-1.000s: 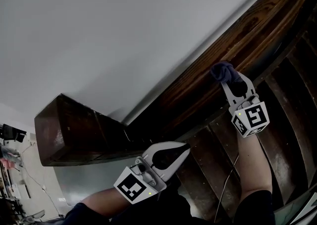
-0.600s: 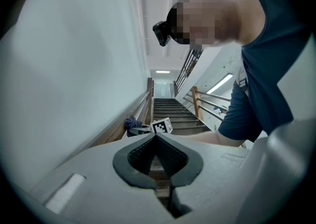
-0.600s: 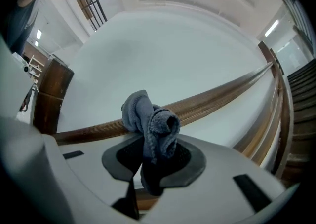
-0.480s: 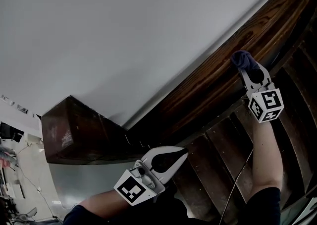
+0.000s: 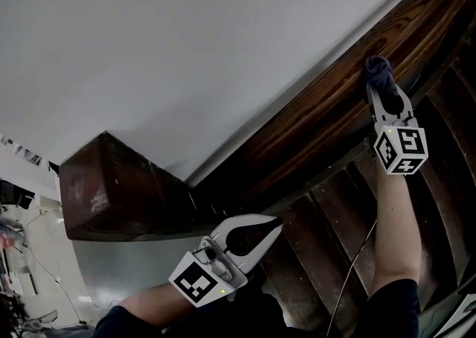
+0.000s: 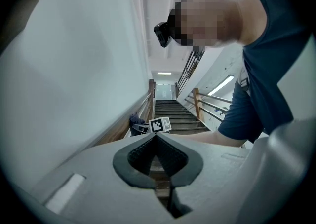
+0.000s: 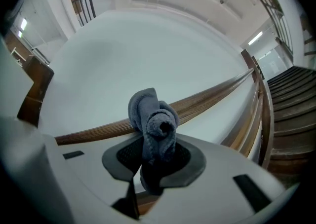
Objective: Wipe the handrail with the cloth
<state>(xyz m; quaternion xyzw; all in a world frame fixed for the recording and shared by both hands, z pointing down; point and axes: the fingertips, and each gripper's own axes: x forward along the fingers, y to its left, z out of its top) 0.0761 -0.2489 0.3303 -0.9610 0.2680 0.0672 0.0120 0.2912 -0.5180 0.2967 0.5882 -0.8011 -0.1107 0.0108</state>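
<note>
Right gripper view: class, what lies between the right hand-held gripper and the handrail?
Only the bunched grey-blue cloth, clamped in the right hand-held gripper, its end against the wooden handrail. The right gripper view shows this.

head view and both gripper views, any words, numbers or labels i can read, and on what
None readable in any view.
left gripper cube, right gripper cube: square marker patterns only, no letters.
wall patches at far left: too small to read.
</note>
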